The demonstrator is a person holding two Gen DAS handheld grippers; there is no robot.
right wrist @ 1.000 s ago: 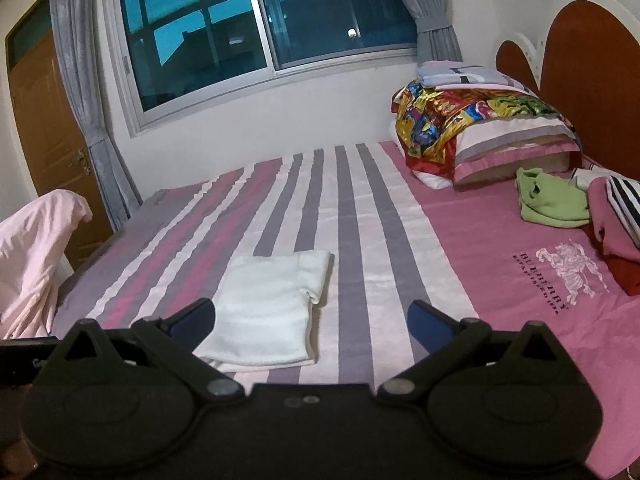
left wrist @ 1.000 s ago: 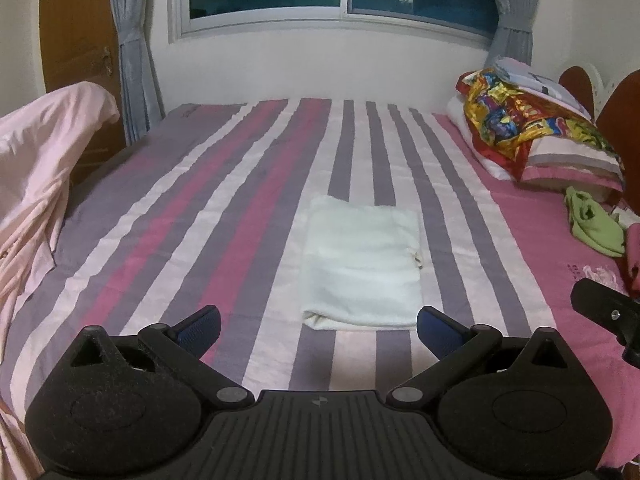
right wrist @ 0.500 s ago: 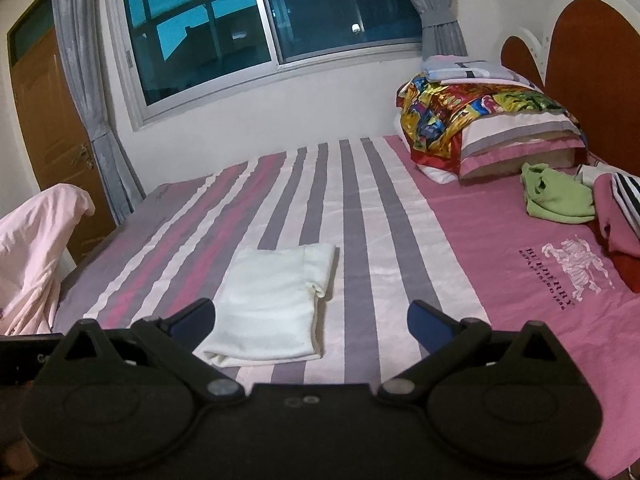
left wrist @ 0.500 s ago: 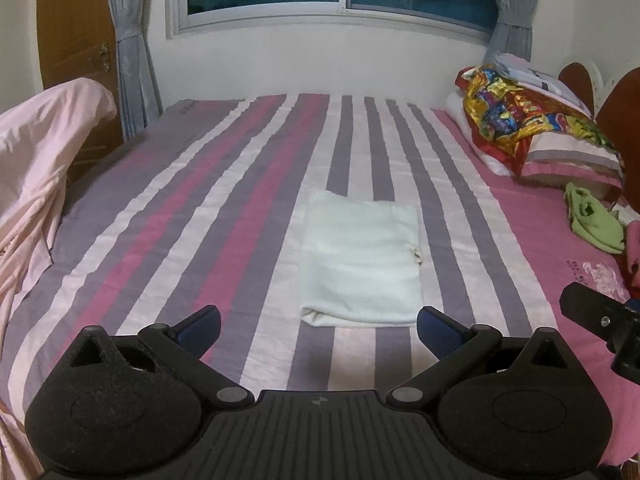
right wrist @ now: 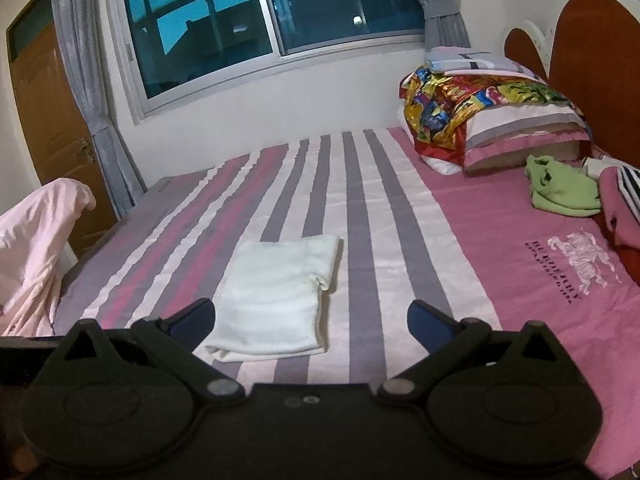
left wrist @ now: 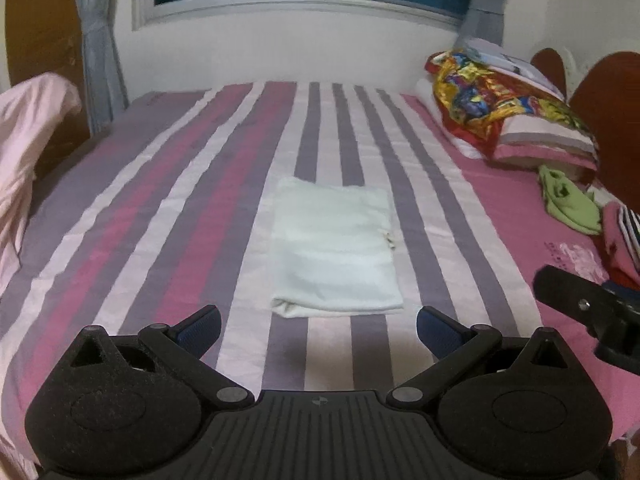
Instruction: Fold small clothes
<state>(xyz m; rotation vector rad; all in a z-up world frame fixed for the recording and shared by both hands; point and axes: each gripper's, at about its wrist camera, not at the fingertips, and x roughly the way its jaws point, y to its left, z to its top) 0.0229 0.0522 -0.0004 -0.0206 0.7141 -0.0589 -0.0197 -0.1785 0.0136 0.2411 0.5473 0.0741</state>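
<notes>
A white garment point(left wrist: 336, 248) lies folded into a flat rectangle on the striped bedspread point(left wrist: 180, 208), just beyond my left gripper point(left wrist: 319, 330), which is open and holds nothing. In the right wrist view the same white garment point(right wrist: 276, 296) sits ahead and left of my right gripper point(right wrist: 311, 318), also open and empty, its left finger near the cloth's near corner. A crumpled green garment point(right wrist: 560, 192) lies at the right by the pillows. The right gripper's body point(left wrist: 592, 312) shows at the right edge of the left wrist view.
Pillows under a colourful cloth point(right wrist: 480, 112) stack against the red headboard point(right wrist: 592, 60). Red and striped clothes point(right wrist: 624, 216) pile at the far right. A pale pink cloth point(right wrist: 36, 248) hangs at the left, near a wooden door point(right wrist: 52, 132). A window point(right wrist: 260, 20) is behind the bed.
Both grippers have drifted slightly, so the white garment sits a little lower and closer in both views. The garment itself has not moved and both grippers stay open.
</notes>
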